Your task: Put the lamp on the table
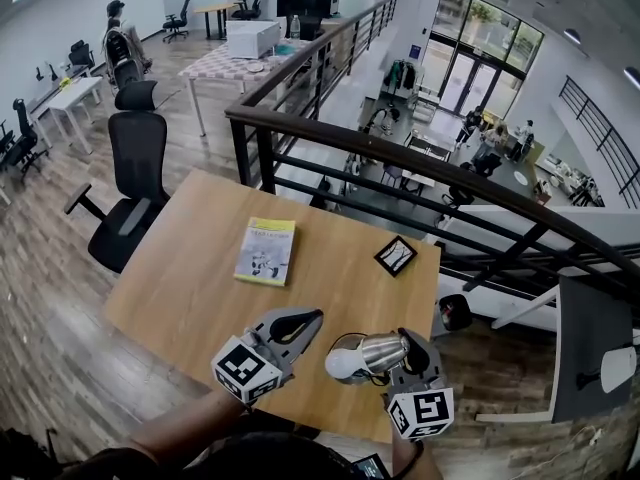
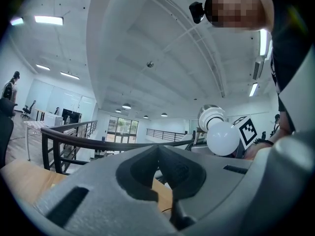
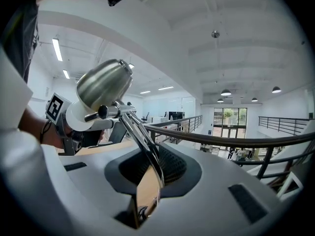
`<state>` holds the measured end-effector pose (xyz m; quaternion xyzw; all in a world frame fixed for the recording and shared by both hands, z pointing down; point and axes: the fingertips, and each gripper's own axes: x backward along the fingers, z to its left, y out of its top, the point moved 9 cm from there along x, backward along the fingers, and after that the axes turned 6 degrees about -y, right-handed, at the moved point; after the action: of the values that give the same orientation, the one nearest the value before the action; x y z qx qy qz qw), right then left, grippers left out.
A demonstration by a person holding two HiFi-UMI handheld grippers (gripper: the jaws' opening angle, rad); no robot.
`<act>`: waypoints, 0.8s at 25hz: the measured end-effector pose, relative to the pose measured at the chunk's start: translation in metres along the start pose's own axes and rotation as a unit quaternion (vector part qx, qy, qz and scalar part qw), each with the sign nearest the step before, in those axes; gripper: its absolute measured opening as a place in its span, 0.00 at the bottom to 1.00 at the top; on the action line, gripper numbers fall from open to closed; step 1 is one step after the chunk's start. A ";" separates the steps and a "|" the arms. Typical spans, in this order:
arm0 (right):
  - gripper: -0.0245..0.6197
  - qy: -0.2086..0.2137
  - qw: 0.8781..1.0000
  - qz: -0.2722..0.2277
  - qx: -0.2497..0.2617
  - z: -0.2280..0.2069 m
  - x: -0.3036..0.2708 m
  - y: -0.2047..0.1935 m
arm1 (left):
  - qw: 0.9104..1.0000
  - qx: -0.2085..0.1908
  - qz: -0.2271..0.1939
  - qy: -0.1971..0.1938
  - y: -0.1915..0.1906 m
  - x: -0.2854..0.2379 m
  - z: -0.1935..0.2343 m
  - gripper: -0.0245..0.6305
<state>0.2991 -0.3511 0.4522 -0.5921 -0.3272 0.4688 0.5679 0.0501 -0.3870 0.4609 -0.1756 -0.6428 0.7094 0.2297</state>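
The lamp (image 1: 368,354) has a brushed-metal shade, a white bulb and a thin metal arm. My right gripper (image 1: 412,348) is shut on that arm and holds the lamp above the near edge of the wooden table (image 1: 190,288). In the right gripper view the lamp (image 3: 103,85) rises up-left out of the right gripper (image 3: 147,157). My left gripper (image 1: 308,321) hovers just left of the bulb, shut on nothing. From the left gripper (image 2: 158,151) the lamp (image 2: 219,131) shows bulb-first at the right.
A pale green book (image 1: 266,251) lies mid-table, and a small black framed square (image 1: 396,255) near the far right corner. A dark railing (image 1: 400,158) runs behind the table over a drop to a lower floor. A black office chair (image 1: 130,188) stands at the left.
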 end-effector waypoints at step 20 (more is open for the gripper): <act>0.12 -0.021 0.999 0.037 -0.008 -0.010 -0.037 -0.031 | 0.999 0.028 0.027 -0.009 -0.031 -0.017 0.042 0.05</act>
<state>0.3004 -0.3844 0.4887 -0.5984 -0.3211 0.4992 0.5382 0.0448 -0.4290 0.4952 -0.1801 -0.6196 0.7347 0.2098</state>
